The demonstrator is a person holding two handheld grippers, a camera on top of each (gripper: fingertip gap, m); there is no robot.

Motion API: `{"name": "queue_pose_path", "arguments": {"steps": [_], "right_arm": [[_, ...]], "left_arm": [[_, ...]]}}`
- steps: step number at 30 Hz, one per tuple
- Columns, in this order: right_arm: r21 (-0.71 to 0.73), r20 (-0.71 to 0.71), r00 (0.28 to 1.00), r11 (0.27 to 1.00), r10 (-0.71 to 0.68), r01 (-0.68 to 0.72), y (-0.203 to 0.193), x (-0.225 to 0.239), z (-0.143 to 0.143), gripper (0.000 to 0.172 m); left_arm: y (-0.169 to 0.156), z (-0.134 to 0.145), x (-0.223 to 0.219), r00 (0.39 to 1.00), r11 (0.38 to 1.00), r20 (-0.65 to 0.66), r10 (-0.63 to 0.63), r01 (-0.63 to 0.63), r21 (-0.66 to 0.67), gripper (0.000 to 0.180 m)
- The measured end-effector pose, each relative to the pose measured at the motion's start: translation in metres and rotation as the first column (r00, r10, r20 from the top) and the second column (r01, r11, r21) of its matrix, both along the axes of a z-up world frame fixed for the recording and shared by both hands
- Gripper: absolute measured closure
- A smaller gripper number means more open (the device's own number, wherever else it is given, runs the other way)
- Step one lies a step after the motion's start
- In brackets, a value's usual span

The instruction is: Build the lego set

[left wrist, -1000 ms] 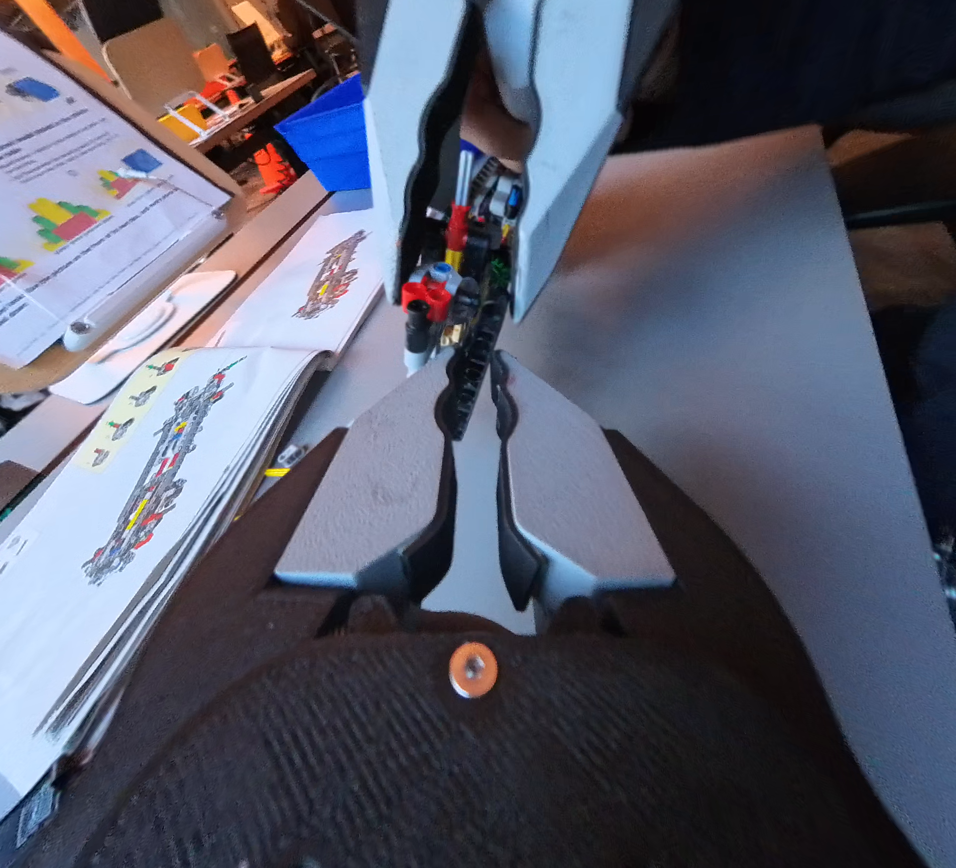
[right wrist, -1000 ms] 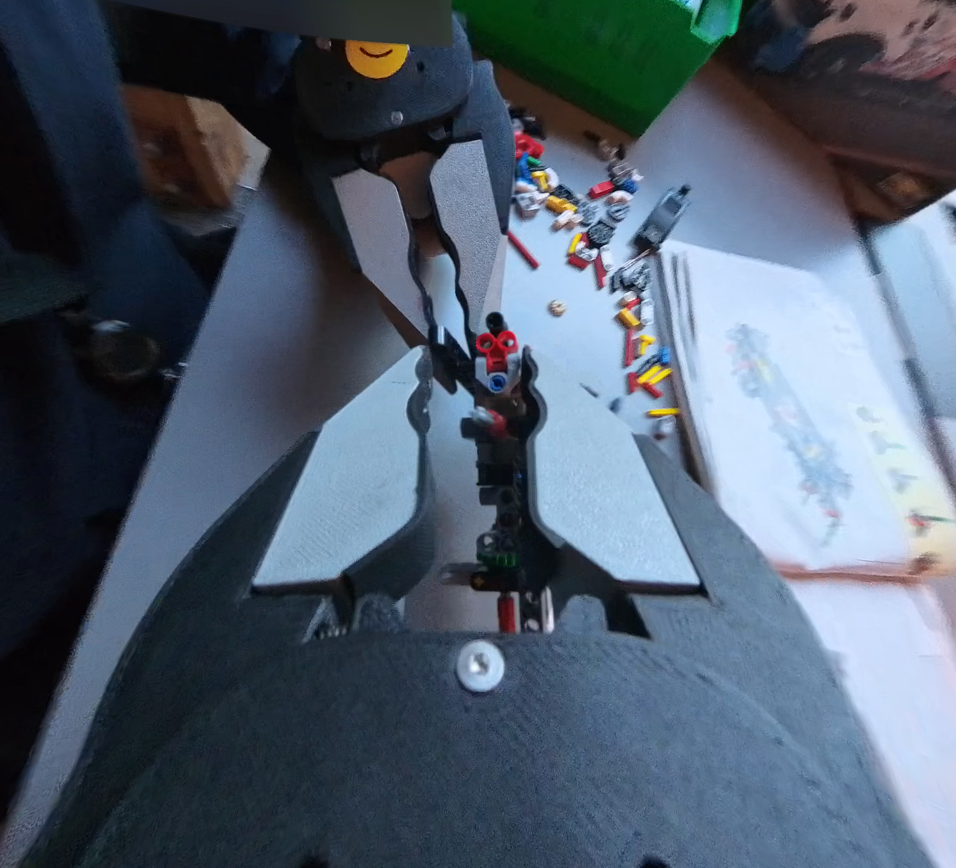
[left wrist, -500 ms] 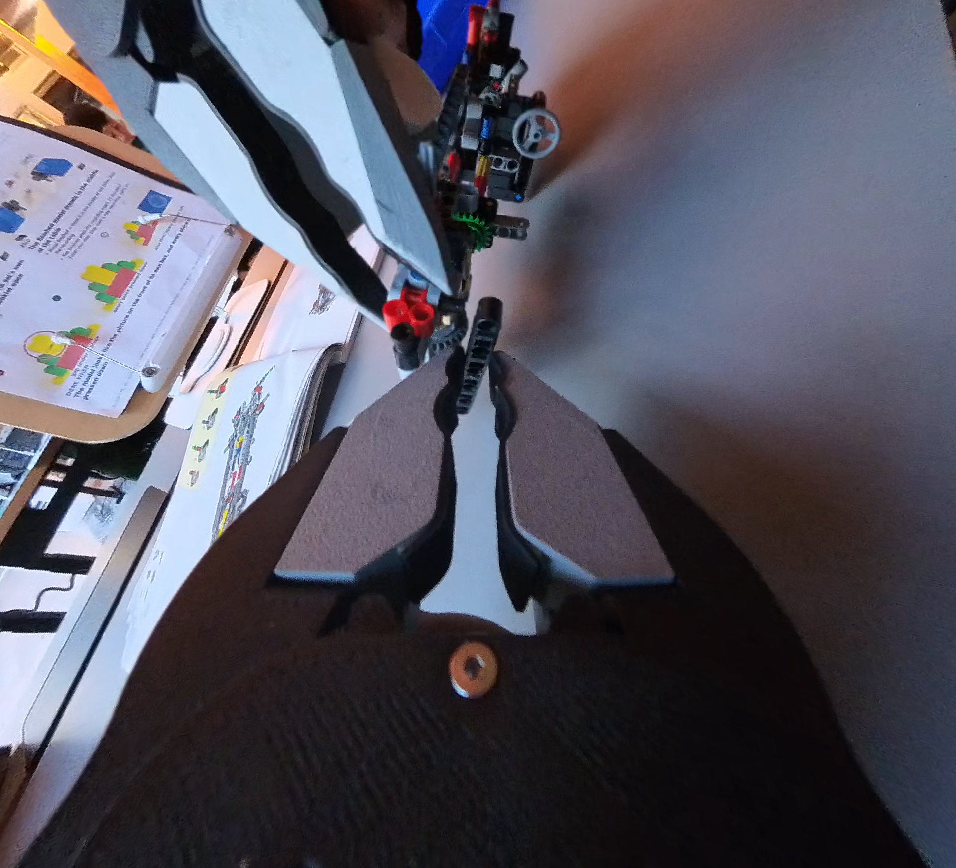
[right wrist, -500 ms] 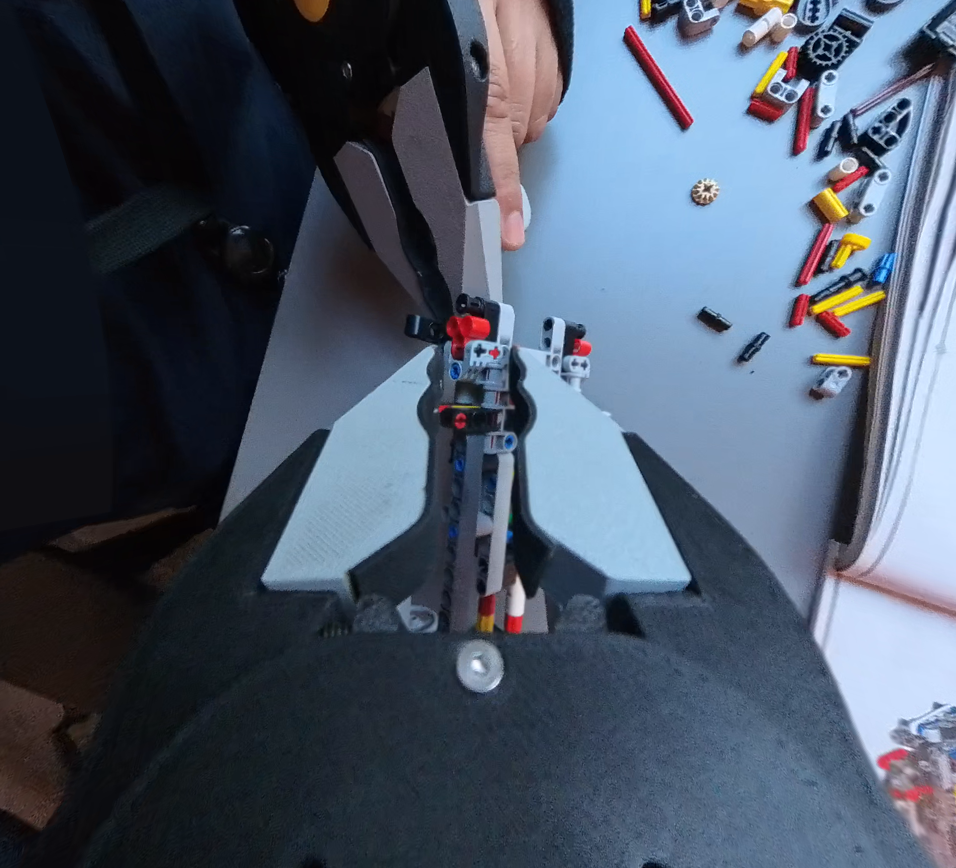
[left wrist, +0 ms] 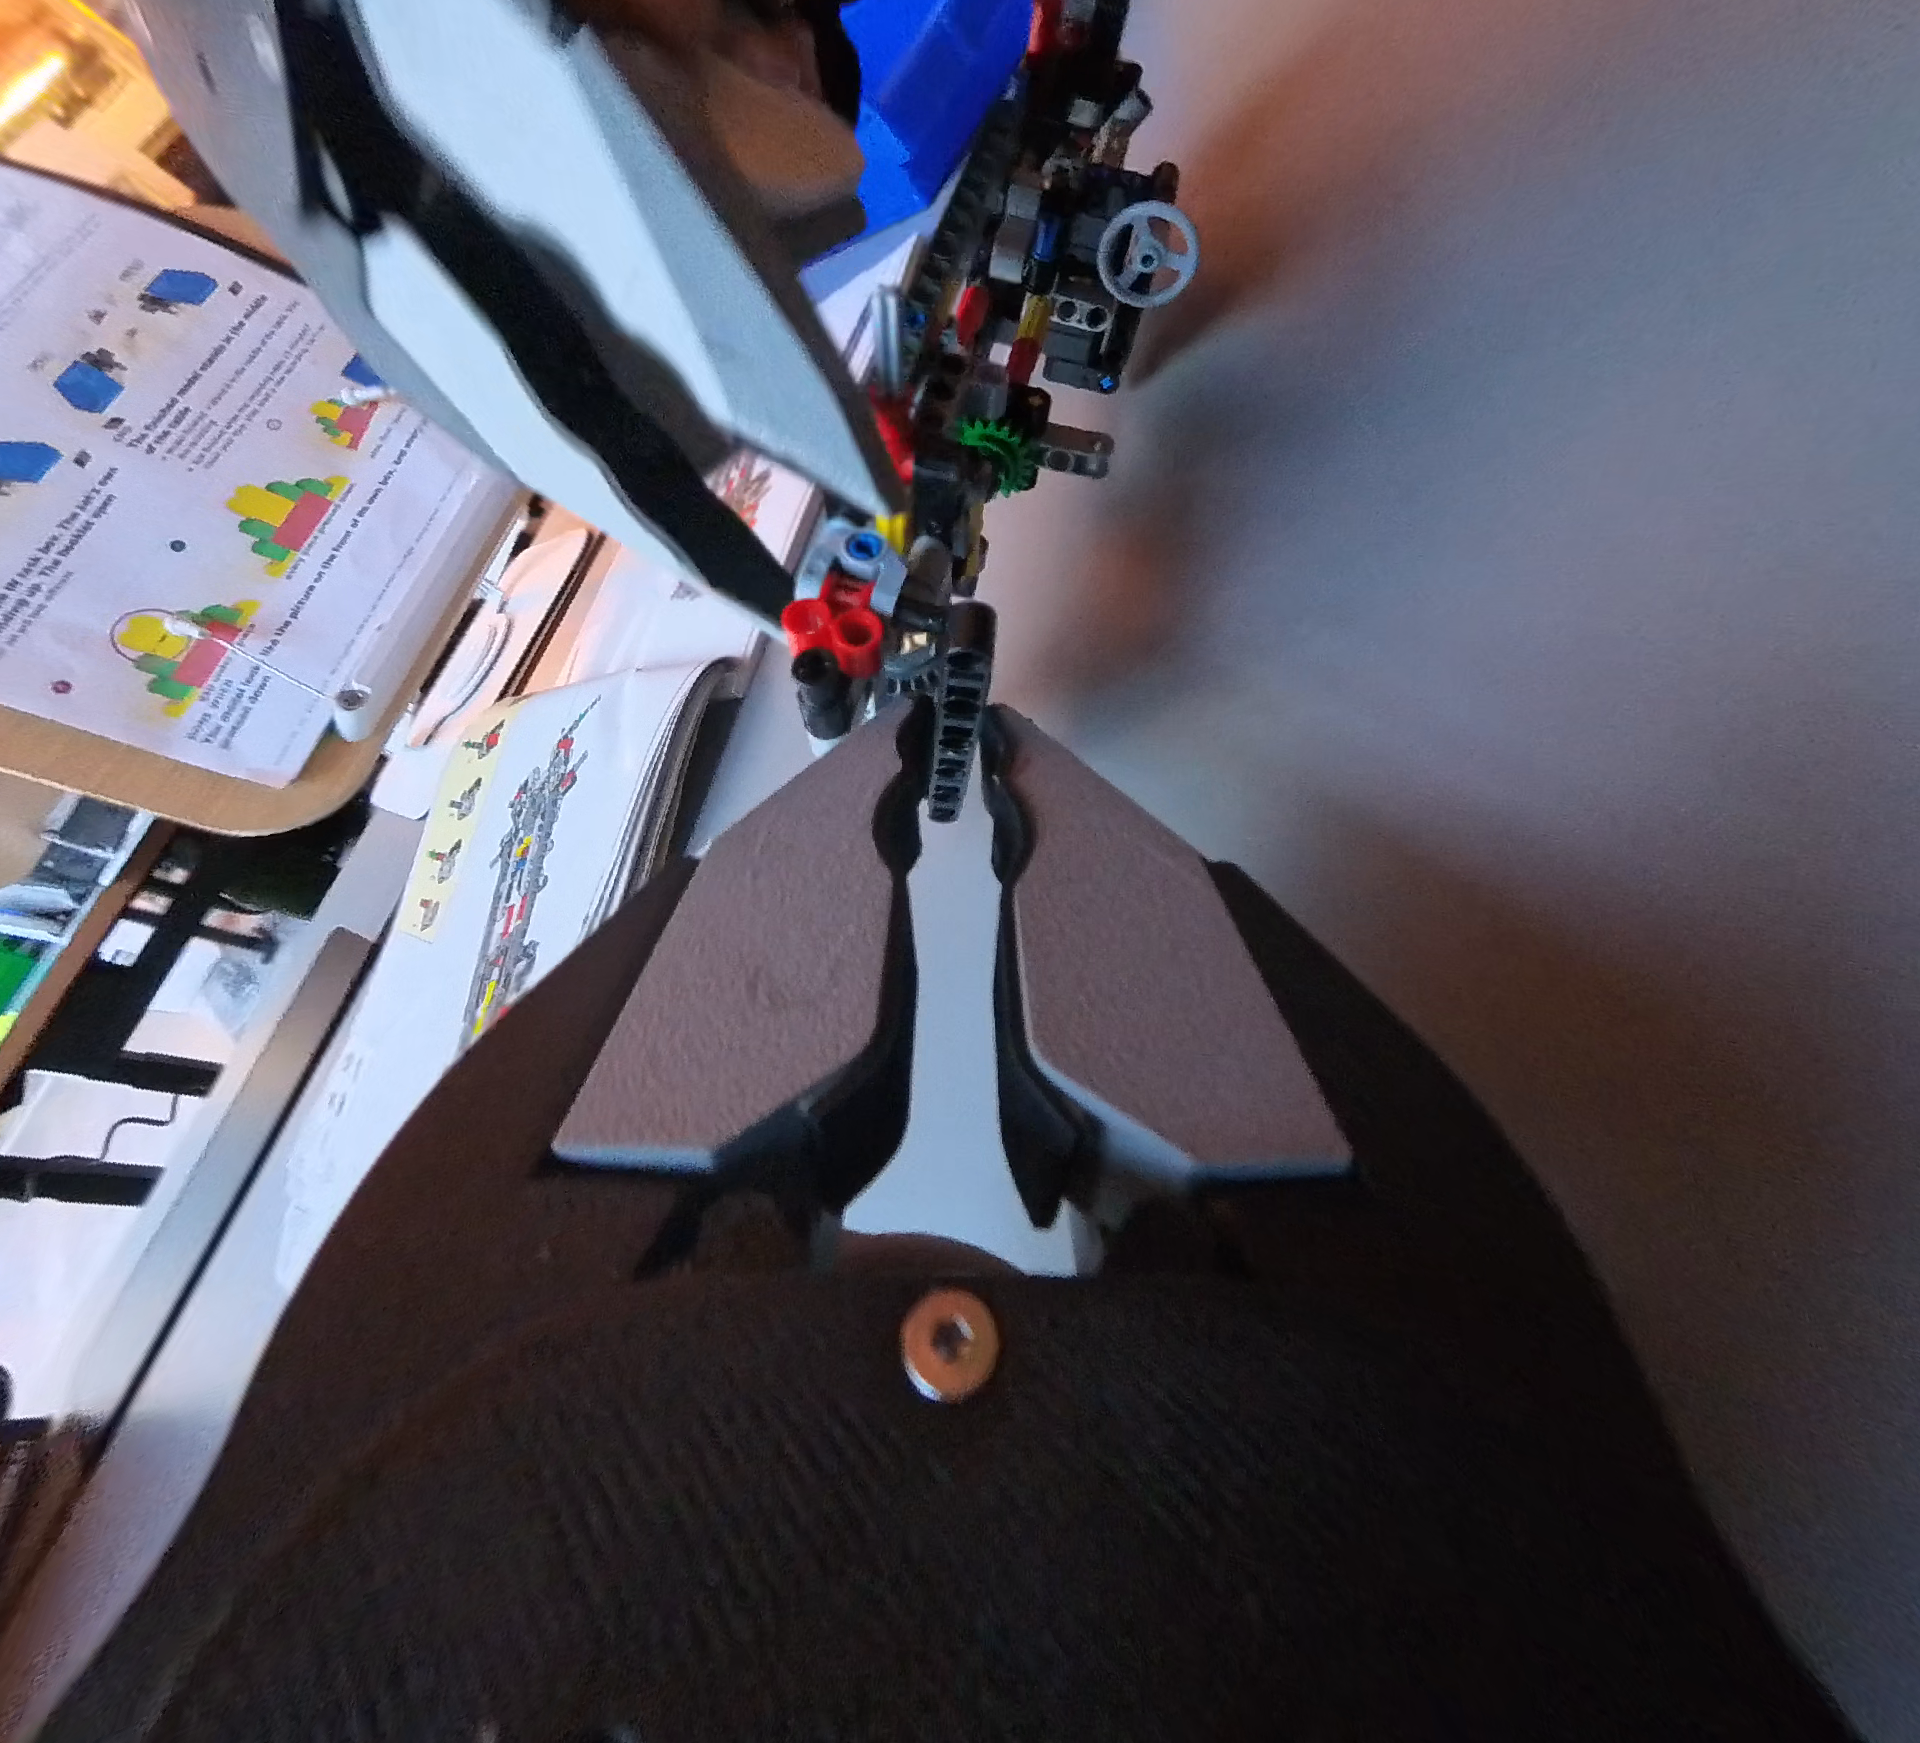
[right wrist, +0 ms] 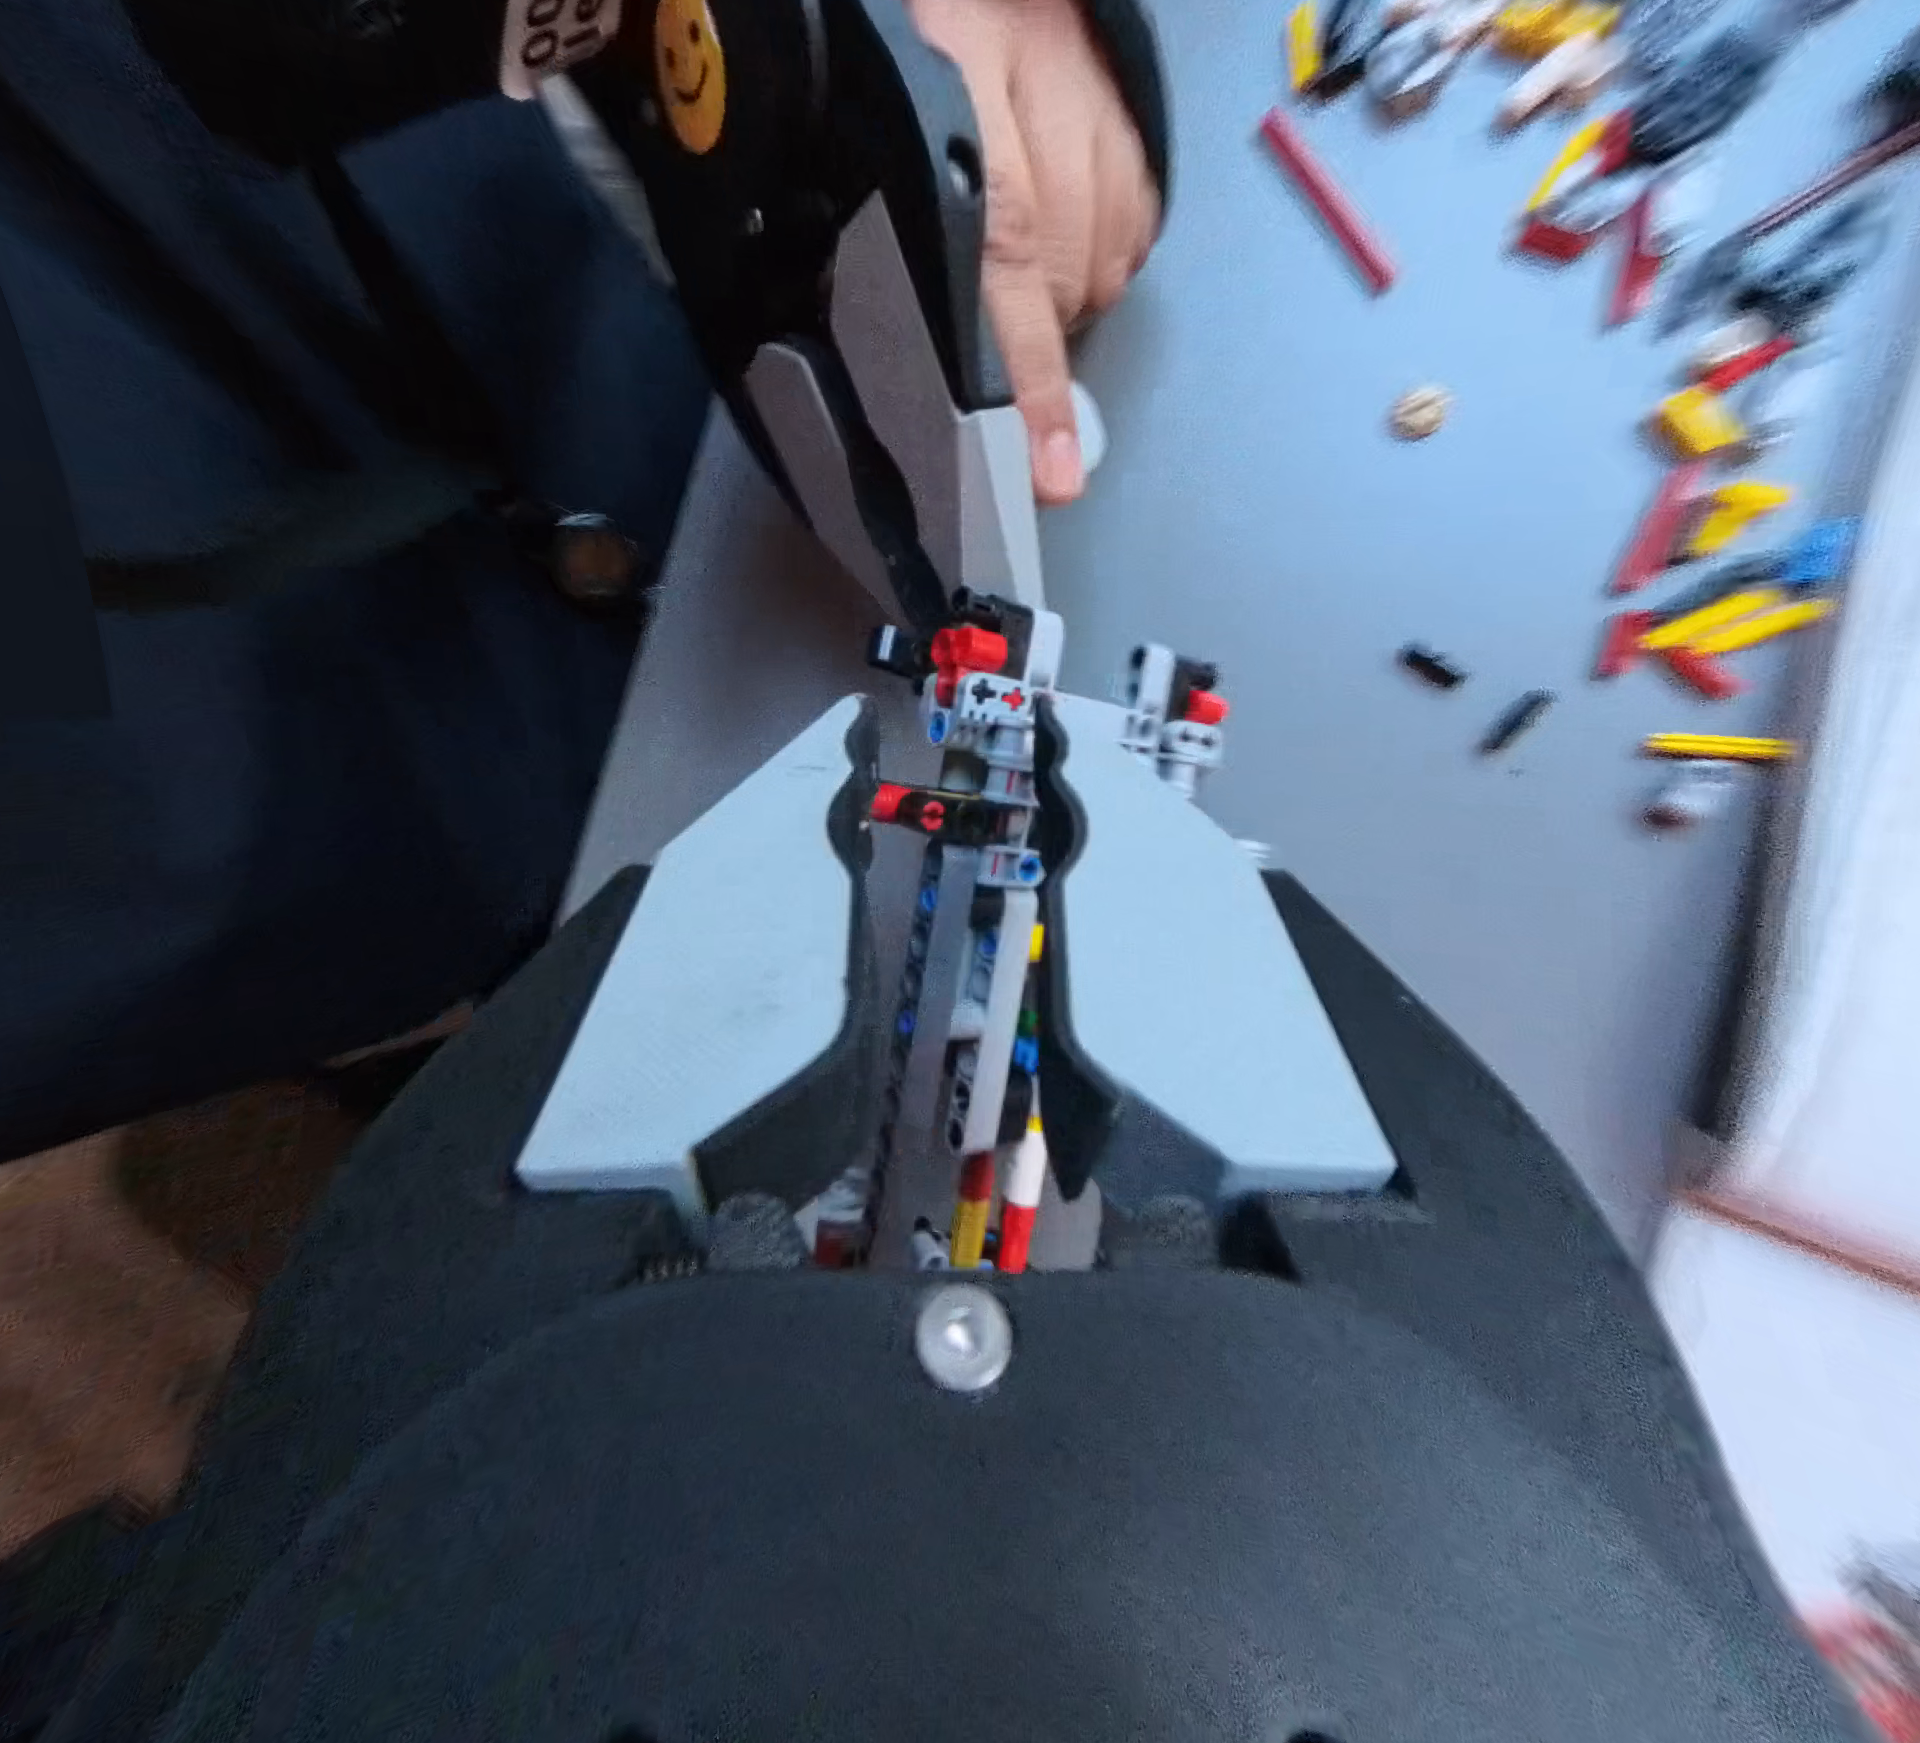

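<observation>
**Model laid flat along the right jaws; left pinch on the black beam unchanged**

Since a second ago the left wrist view has rolled: the grey table (left wrist: pixel 1558 758) now fills the 3 o'clock half, the open instruction booklet (left wrist: pixel 540 862) has swung to 9 o'clock, and the clipboard with its printed sheet (left wrist: pixel 156 550) sits at 10 o'clock. Half a second ago the framing was nearly as it is now, so the roll looks mostly finished.

- Left gripper (left wrist: pixel 951 758): jaws nearly closed, clenched on a thin black perforated beam (left wrist: pixel 958 737) that sticks out past the tips toward 12 o'clock. Same pinch as in both earlier frames.
- Right gripper (right wrist: pixel 951 727): clamped around the long brick model (right wrist: pixel 977 966), which runs lengthwise between the fingers from base to tips. The right-hand pad presses its grey side; on the left side the pad's contact is not clear.
- Model's head, with red connectors (right wrist: pixel 966 649), pokes out beyond the right fingertips at 12 o'clock and meets the left gripper's tips there.
- From the left view the model shows its grey wheel (left wrist: pixel 1146 254) and green gear (left wrist: pixel 997 446) at 1 o'clock.
- A second ago the model stood narrower in the right jaws; it now lies flatter along them.
- Loose coloured parts (right wrist: pixel 1662 239) are scattered at 1 to 3 o'clock on the table, well apart from both grippers.
- Blue bin (left wrist: pixel 956 31) at 12 o'clock, behind the model.

Judgement: beam and model are being brought together at the model's head end.
</observation>
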State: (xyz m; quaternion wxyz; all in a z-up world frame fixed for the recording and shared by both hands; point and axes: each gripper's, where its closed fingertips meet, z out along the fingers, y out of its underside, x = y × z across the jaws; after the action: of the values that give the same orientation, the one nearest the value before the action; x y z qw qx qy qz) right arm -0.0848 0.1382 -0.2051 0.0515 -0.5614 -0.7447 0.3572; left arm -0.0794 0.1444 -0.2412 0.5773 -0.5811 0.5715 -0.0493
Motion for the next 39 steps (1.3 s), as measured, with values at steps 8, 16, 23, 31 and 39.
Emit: {"name": "queue_pose_path", "arguments": {"steps": [8,16,23,31,39], "right_arm": [[0.368,-0.329,0.922,0.872,-0.204,0.324,0.007,0.018,0.05,0.117],[0.42,-0.25,0.955,0.871,-0.161,0.257,0.04,-0.002,0.0,0.136],[0.492,-0.199,0.96,0.828,-0.196,0.271,0.047,-0.014,-0.014,0.147],[0.794,-0.529,0.847,0.32,-0.055,0.516,0.024,-0.005,-0.008,0.148],[0.728,-0.685,0.715,0.167,0.138,0.665,-0.004,0.016,0.026,0.148]], "left_arm": [[0.006,0.015,0.001,0.985,0.946,0.171,-0.005,0.06,-0.318,0.174],[0.016,0.022,0.0,0.981,0.864,0.194,0.019,0.082,-0.496,0.174],[0.022,0.019,-0.018,0.969,0.871,0.188,0.16,-0.049,-0.488,0.173],[-0.014,0.0,-0.032,0.946,0.723,0.265,0.185,0.051,-0.689,0.152],[-0.054,0.035,0.002,0.729,0.182,0.64,0.242,0.614,-0.768,0.148]]}}
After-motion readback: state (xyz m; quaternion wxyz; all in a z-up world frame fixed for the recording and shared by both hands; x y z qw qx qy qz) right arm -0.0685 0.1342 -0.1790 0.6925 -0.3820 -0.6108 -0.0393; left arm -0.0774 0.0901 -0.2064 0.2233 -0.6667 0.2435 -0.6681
